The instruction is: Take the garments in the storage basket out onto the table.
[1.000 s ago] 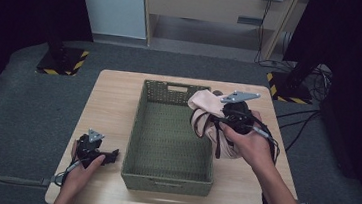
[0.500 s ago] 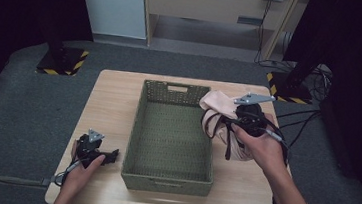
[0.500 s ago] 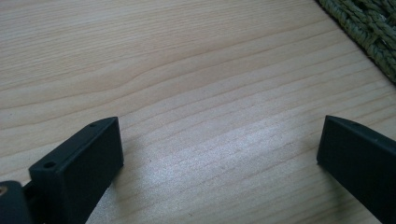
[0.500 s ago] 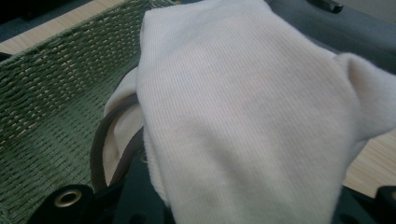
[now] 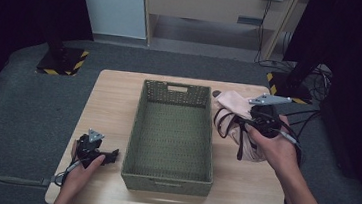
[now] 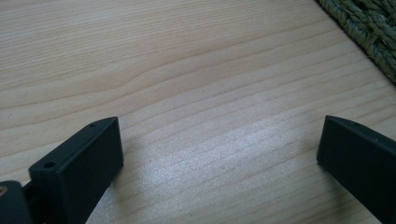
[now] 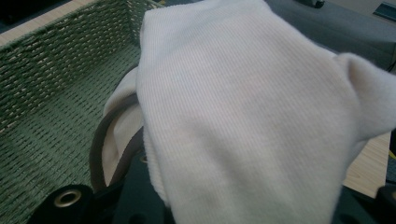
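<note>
A cream ribbed garment (image 5: 235, 105) with dark brown straps hangs from my right gripper (image 5: 250, 122), just right of the green woven basket (image 5: 166, 185). In the right gripper view the garment (image 7: 243, 116) drapes over the jaws and hides them, with the basket (image 7: 46, 93) to the left. The cloth is lifted off the table, so the gripper is shut on it. My left gripper (image 5: 111, 154) rests on the wooden table (image 5: 113, 105) left of the basket's near corner. In its own view the left gripper (image 6: 219, 154) stands open over bare wood.
The basket's inside holds nothing. Its corner (image 6: 373, 32) shows at the upper right of the left gripper view. Cables (image 5: 308, 119) trail off the table's right edge. Grey floor surrounds the table, with stands on striped bases (image 5: 62, 60) behind it.
My right gripper has carried the garment rightward, from over the basket's right rim to the table beside it. The left gripper has stayed put.
</note>
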`<state>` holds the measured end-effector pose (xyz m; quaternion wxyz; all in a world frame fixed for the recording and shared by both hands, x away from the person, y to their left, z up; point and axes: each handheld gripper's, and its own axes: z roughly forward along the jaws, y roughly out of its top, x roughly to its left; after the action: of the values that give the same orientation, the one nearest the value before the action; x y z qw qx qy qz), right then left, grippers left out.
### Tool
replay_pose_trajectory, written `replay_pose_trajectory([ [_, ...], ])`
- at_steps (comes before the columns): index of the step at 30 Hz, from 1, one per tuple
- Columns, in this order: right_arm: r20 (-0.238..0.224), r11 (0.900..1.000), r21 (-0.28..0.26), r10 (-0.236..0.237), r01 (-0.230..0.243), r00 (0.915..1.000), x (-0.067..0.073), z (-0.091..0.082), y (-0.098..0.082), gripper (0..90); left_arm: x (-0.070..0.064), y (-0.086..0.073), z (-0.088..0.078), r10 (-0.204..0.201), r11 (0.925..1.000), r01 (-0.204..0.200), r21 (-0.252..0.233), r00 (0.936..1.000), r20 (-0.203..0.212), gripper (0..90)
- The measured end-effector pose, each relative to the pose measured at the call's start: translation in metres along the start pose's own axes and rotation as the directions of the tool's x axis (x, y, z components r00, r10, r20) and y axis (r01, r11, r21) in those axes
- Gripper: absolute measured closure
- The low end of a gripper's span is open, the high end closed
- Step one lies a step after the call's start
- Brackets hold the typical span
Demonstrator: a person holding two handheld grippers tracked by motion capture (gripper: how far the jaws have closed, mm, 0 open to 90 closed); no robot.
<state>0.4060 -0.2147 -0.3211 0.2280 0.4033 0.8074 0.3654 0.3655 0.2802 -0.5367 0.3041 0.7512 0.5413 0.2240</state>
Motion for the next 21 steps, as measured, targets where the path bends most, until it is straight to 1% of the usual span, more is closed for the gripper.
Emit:
replay_pose_trajectory([
  [5,0.018,1.0,0.011,0.009,-0.009,0.9998,-0.007,0.001,-0.003,64.1,0.0,0.0,0.0,0.0,1.0,0.0,0.0,1.0,0.0,0.0],
  [8,0.042,1.0,0.021,0.021,-0.022,0.9989,-0.016,0.005,-0.004,64.0,0.0,0.0,0.0,-0.001,1.0,0.001,0.0,1.0,0.0,0.0],
  [12,0.061,0.999,0.035,0.04,-0.042,0.9973,-0.027,0.012,-0.006,64.1,0.0,0.0,0.0,-0.001,1.0,0.001,-0.001,1.0,0.0,0.0],
  [15,0.082,0.998,0.045,0.032,-0.036,0.9961,-0.032,0.017,-0.005,64.1,0.0,0.0,0.0,0.0,1.0,0.0,0.0,1.0,0.0,0.0],
  [21,0.085,0.998,0.045,0.045,-0.049,0.9954,-0.038,0.027,-0.004,64.0,0.0,0.0,0.0,0.0,1.0,0.0,0.0,1.0,0.0,0.0],
])
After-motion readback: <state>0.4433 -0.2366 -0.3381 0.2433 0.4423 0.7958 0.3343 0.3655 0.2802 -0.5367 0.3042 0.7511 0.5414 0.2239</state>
